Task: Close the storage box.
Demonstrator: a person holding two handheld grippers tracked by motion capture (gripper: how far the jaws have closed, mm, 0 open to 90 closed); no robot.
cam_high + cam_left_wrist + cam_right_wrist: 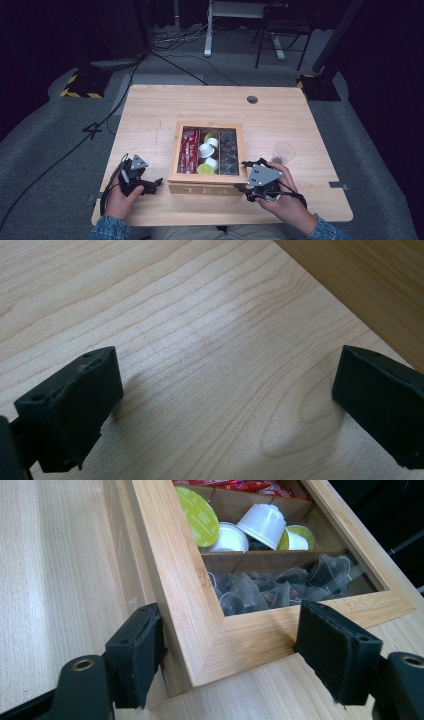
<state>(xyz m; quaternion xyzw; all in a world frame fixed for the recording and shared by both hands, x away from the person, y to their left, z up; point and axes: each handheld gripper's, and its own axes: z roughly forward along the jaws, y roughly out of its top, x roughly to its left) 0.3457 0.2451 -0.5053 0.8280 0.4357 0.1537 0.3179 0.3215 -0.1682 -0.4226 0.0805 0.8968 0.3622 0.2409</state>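
A wooden tea box (205, 190) stands at the table's middle front, its framed window lid (200, 630) down. Through the window I see red packets (190, 150), white and green capsules (260, 525) and dark mesh tea bags (270, 590) in separate compartments. My right gripper (243, 176) is at the box's front right corner. In the right gripper view its jaws (230, 650) stand open astride that lid corner, one pad by the front face, the other by the right side. My left gripper (152, 182) rests open on bare wood left of the box, nothing between its pads (75, 405).
A clear plastic cup (283, 151) stands on the table right of the box, just beyond my right hand. A round cable hole (252, 99) sits near the far edge. Cables trail off the table's left side. The box's side (380, 280) lies close to the left gripper.
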